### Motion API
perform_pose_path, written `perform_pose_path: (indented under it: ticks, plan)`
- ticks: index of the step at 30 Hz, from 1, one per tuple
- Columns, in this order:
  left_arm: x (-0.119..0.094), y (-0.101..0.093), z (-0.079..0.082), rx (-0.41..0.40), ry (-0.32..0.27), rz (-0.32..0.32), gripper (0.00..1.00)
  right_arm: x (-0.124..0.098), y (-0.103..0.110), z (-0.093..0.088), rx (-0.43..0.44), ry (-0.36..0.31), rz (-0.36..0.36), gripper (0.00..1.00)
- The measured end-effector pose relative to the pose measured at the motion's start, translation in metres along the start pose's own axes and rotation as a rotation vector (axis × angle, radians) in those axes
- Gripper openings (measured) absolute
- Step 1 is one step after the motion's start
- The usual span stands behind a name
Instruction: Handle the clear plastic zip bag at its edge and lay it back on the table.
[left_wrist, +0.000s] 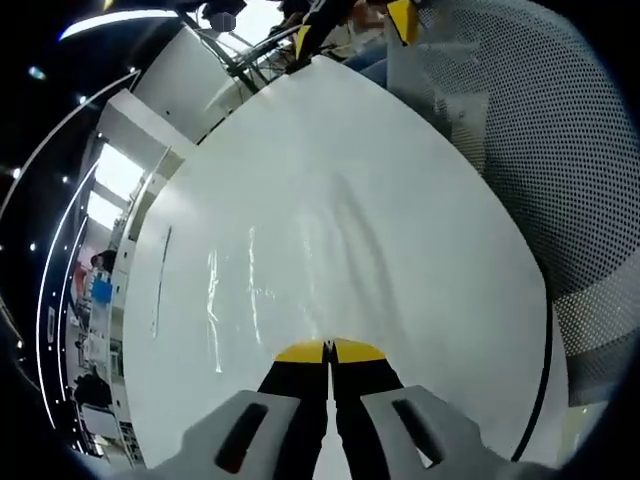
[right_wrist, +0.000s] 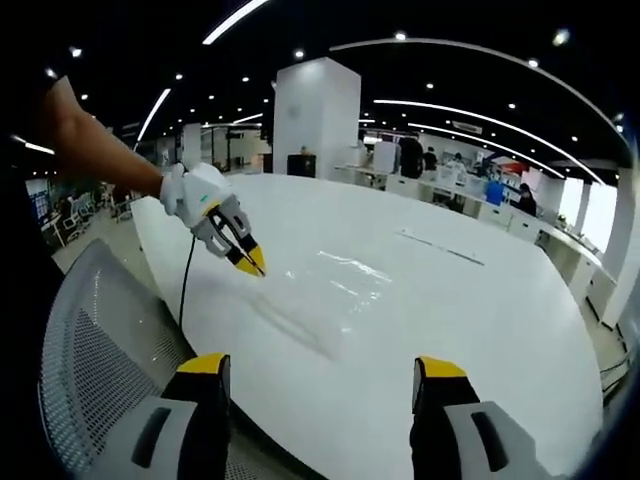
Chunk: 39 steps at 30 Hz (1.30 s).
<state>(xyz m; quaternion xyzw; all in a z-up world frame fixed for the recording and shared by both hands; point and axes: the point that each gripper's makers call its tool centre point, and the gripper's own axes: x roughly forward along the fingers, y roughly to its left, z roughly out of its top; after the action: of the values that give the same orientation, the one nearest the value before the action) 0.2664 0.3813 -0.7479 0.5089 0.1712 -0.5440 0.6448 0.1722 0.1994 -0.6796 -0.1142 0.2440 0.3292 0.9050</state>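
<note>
Yellow-tipped fingers of the left gripper (left_wrist: 329, 352) are pinching together on the near edge of the clear plastic zip bag (left_wrist: 300, 270), which is lying flat on the white desk (left_wrist: 430, 250). Beyond the bag's other side, the right gripper (right_wrist: 320, 375) is hovering with fingers wide apart, holding nothing. Grasping seems underway; next, lifting the edge gently and settling it flat.
</note>
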Motion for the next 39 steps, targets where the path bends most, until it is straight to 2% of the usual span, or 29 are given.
perform_pose_path:
  ticks: [5,9,14,21,28,32,37,39]
  plan:
    - [0.004,0.003,-0.004,-0.013,0.002,-0.003,0.00,0.000,-0.002,0.000,0.009,-0.002,-0.009,0.74]
    - [0.006,0.007,-0.008,-0.053,0.013,0.012,0.00,0.001,-0.002,0.000,0.006,0.000,-0.009,0.74]
    - [0.011,0.005,-0.014,-0.095,0.022,-0.004,0.00,0.002,-0.004,0.000,0.001,0.001,-0.012,0.75]
    - [0.014,0.001,-0.009,-0.144,0.015,-0.013,0.01,0.002,-0.006,-0.001,0.005,0.002,-0.026,0.76]
    - [0.010,-0.004,-0.010,-0.192,0.017,-0.019,0.11,0.003,-0.006,0.000,0.003,0.001,-0.027,0.75]
    - [0.005,-0.008,-0.018,-0.261,0.025,-0.011,0.17,0.003,-0.006,0.000,0.003,0.000,-0.025,0.76]
    - [-0.001,-0.012,-0.014,-0.378,-0.026,-0.019,0.26,0.004,-0.005,-0.001,0.001,0.004,-0.021,0.77]
    - [-0.004,-0.013,-0.015,-0.379,-0.019,-0.014,0.28,0.004,-0.004,-0.001,-0.004,0.006,-0.018,0.77]
